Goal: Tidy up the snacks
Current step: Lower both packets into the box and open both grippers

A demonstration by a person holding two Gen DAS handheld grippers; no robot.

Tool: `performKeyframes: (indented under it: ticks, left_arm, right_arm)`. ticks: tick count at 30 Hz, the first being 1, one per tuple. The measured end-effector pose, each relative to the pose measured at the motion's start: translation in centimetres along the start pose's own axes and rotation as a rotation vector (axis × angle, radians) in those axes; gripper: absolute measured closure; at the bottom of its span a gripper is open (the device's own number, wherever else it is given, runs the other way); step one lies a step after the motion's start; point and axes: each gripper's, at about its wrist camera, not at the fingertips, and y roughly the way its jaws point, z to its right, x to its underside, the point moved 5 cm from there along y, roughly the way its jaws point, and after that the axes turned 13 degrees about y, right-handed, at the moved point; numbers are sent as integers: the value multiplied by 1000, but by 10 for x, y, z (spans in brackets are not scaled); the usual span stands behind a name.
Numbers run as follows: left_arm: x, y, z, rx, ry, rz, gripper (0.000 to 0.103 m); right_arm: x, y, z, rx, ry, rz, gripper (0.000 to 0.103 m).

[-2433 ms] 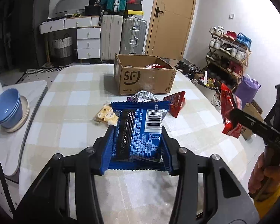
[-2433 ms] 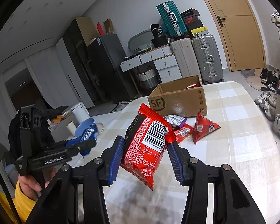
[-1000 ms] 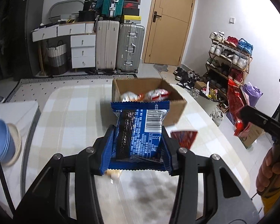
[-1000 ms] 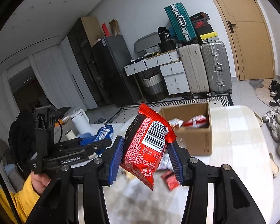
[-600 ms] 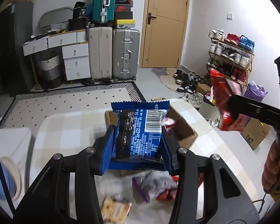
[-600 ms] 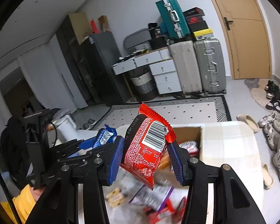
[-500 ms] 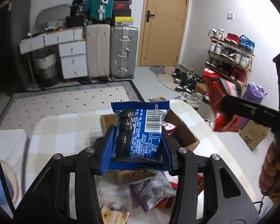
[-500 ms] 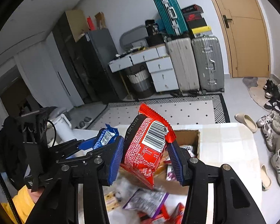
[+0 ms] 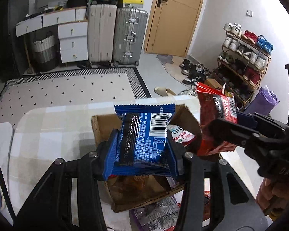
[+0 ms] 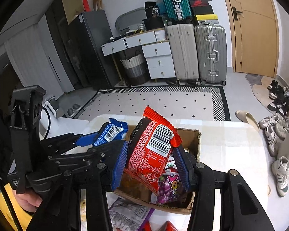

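My left gripper is shut on a blue snack packet and holds it above the open cardboard box on the checked table. My right gripper is shut on a red snack packet, also over the box. In the left wrist view the red packet hangs at the box's right side in the right gripper. In the right wrist view the blue packet shows to the left in the left gripper. Other packets lie inside the box.
Loose snack packets lie on the table in front of the box, among them a silver and purple one. Beyond the table's far edge are a patterned rug, suitcases, drawers and a shoe rack.
Both grippers have travelled forward across the table with their packets and now hang over the box, which was farther ahead before. The loose packets have slid to the bottom of the views.
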Motion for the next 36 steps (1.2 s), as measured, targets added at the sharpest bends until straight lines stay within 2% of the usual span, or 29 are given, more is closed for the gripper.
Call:
performKeyframes:
  ticks: [5, 14, 22, 32, 35, 36]
  left_arm:
    - [0, 32, 5, 8, 2, -46, 61]
    - [1, 69, 18, 12, 11, -74, 60]
    - [8, 65, 22, 1, 12, -51, 60]
    - [38, 26, 24, -37, 36, -31, 59]
    - [44, 20, 21, -43, 37, -35, 56]
    - [45, 19, 20, -44, 35, -39, 51]
  right_arm:
    - [9, 17, 4, 17, -4, -26, 55]
    - [18, 31, 7, 39, -10, -44, 55]
    - [22, 33, 10, 51, -15, -53, 55]
    - [25, 38, 11, 66, -27, -71, 55]
    - [27, 42, 13, 78, -22, -86, 54]
    - [27, 43, 15, 80, -17, -85, 54]
